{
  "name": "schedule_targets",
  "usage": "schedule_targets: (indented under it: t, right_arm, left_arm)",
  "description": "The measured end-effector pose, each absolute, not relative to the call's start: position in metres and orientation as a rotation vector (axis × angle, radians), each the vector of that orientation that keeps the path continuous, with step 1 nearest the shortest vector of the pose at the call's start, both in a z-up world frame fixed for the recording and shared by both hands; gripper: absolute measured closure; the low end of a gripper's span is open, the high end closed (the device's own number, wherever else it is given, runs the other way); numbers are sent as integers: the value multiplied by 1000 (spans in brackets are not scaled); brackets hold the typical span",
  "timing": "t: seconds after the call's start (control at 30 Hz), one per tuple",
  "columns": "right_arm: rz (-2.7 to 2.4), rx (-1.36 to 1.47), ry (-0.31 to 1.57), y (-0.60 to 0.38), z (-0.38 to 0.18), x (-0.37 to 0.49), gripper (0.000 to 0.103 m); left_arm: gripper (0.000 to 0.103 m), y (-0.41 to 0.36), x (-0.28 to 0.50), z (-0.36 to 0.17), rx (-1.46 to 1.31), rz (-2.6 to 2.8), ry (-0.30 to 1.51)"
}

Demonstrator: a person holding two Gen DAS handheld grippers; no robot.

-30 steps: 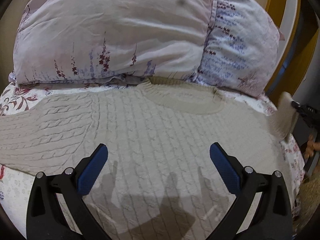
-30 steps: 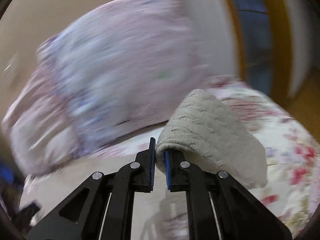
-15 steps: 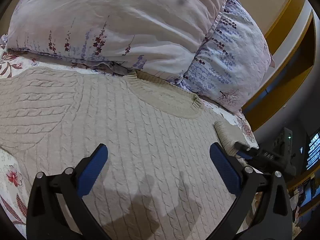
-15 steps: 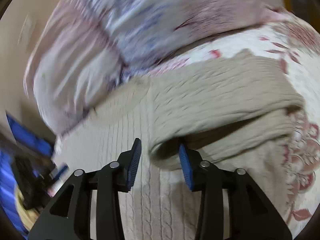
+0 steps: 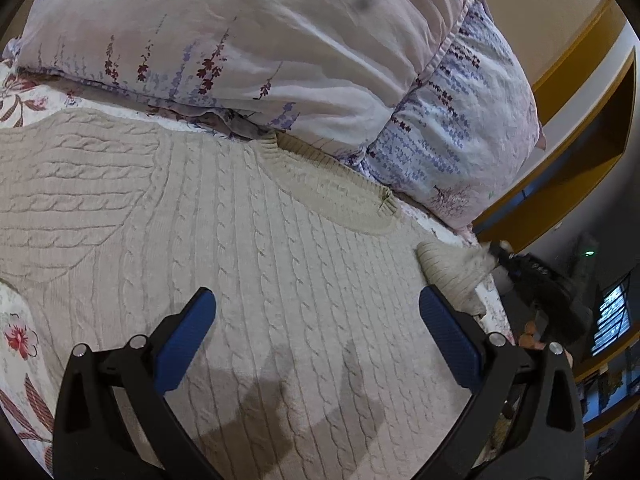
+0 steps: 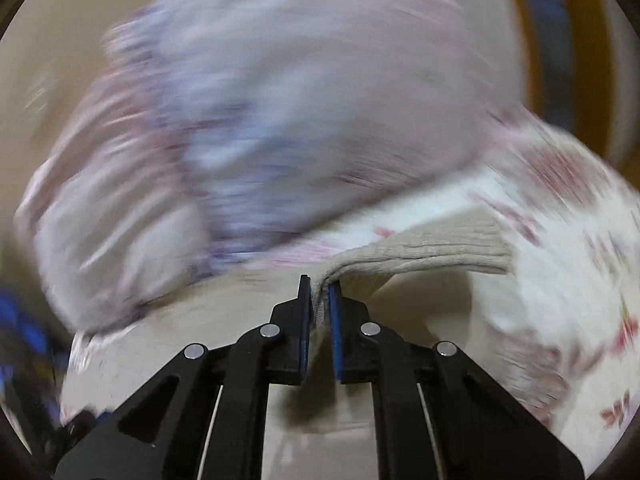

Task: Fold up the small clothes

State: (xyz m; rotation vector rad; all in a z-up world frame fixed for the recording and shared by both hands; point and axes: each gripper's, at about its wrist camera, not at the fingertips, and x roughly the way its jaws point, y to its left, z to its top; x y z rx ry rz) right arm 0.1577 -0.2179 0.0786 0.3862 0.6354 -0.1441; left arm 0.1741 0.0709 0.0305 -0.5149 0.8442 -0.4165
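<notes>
A beige cable-knit sweater (image 5: 240,240) lies flat on the bed, neck toward the pillows. My left gripper (image 5: 316,320) hovers open and empty over its body. Its right sleeve (image 5: 452,272) is pulled in at the right edge, held by my right gripper (image 5: 504,260). In the right wrist view my right gripper (image 6: 319,300) is shut on the sleeve's ribbed cuff (image 6: 432,252), which stretches to the right above the sheet. The left sleeve (image 5: 60,184) lies spread to the left.
Two floral pillows (image 5: 280,48) rest against the sweater's neck at the back. The floral bedsheet (image 5: 20,344) shows at the left edge. The bed's right edge (image 5: 496,312) drops off beside a wooden frame (image 5: 580,152).
My right gripper was open around the sleeve half a second ago and is now shut on its cuff, moving fast. The left gripper stayed open and shifted slightly.
</notes>
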Motion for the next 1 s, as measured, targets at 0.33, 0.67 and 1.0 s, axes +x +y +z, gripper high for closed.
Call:
schedule_targets:
  t: [0.33, 0.67, 1.0]
  right_arm:
    - [320, 209, 994, -91, 16, 169, 56]
    - [-43, 859, 906, -262, 6, 111, 56]
    - [-198, 1036, 763, -321, -5, 98, 61]
  left_arm:
    - [8, 77, 183, 11, -721, -450, 938]
    - [43, 70, 203, -1, -884, -472, 1037]
    - [95, 56, 232, -13, -875, -450, 1072]
